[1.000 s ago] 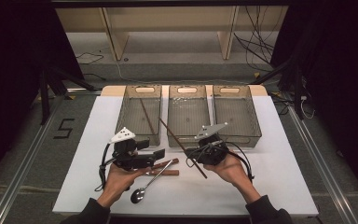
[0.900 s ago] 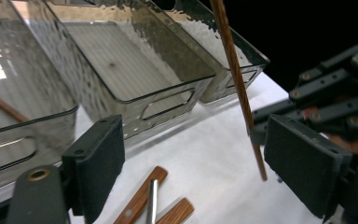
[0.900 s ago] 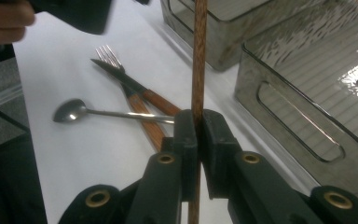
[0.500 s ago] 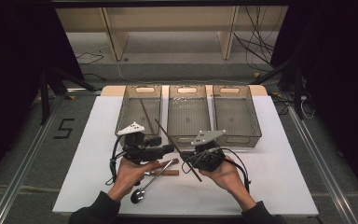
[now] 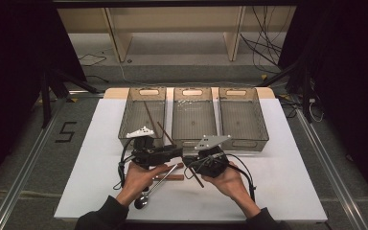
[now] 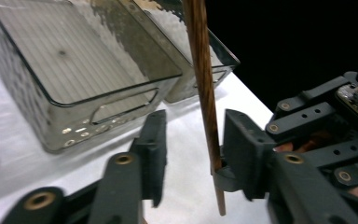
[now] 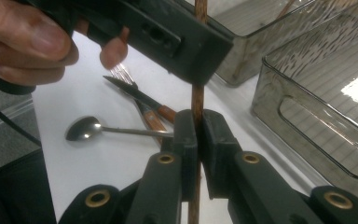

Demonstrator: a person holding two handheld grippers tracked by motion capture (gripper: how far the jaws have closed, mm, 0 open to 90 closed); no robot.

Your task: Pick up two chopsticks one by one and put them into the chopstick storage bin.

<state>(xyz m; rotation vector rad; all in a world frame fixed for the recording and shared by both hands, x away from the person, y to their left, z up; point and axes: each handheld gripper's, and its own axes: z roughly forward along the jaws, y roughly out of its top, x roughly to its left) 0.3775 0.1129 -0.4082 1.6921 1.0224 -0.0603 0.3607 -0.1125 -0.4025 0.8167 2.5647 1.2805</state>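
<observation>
A long brown chopstick (image 5: 166, 135) stands slanted over the table's front, and my right gripper (image 5: 188, 162) is shut on its lower part; the right gripper view shows the pads (image 7: 186, 133) of the right gripper (image 7: 198, 123) pinching the chopstick (image 7: 198, 95). My left gripper (image 5: 175, 152) reaches in from the left, just above that grip. Its jaws have just been closing around the chopstick (image 6: 204, 79). In the left gripper view the stick lies close to the right-hand jaw of the left gripper (image 6: 193, 140), with a gap to the other jaw, so it is open.
Three clear trays stand side by side at the back (image 5: 124, 129), (image 5: 194, 91), (image 5: 263, 129); the left one holds another chopstick (image 5: 149, 115). A spoon (image 5: 143, 201), a wooden-handled knife (image 5: 170, 177) and a fork (image 7: 119, 72) lie on the white table under the hands.
The left gripper has moved right up to the chopstick and its jaws have narrowed around it. The right gripper has kept its grip and stayed nearly still.
</observation>
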